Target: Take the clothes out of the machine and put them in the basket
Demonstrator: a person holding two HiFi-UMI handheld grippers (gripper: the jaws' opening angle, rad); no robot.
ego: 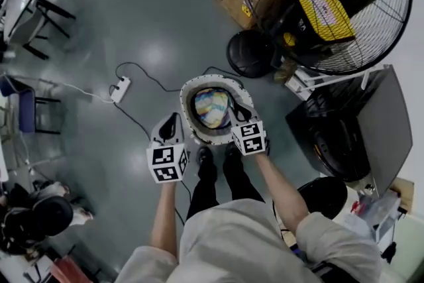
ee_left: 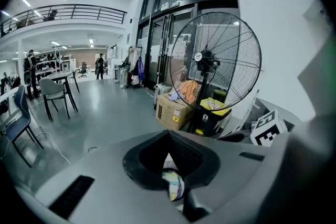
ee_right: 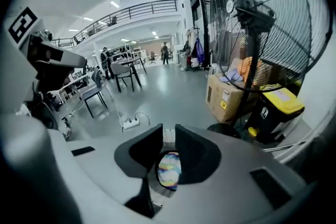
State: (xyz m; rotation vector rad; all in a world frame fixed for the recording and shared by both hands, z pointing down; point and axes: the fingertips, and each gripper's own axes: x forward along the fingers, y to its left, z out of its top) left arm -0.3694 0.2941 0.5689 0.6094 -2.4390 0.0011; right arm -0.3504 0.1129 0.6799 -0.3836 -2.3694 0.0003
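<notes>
The striped cloth [ego: 212,108] is lying in the basket [ego: 185,99], the closed left claw [ee_left: 168,135] hovering near its left rim and the slightly parted, seemingly empty right claw [ee_right: 168,135] over its right, so pressing down is risking tipping it.

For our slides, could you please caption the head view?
Left gripper and right gripper at a basket holding colourful cloth.

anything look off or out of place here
Nothing is spilled or damaged. The multicoloured cloth lies inside the upright white basket. The only oddity is a power strip whose cables trail loose across the floor beside it.
</notes>
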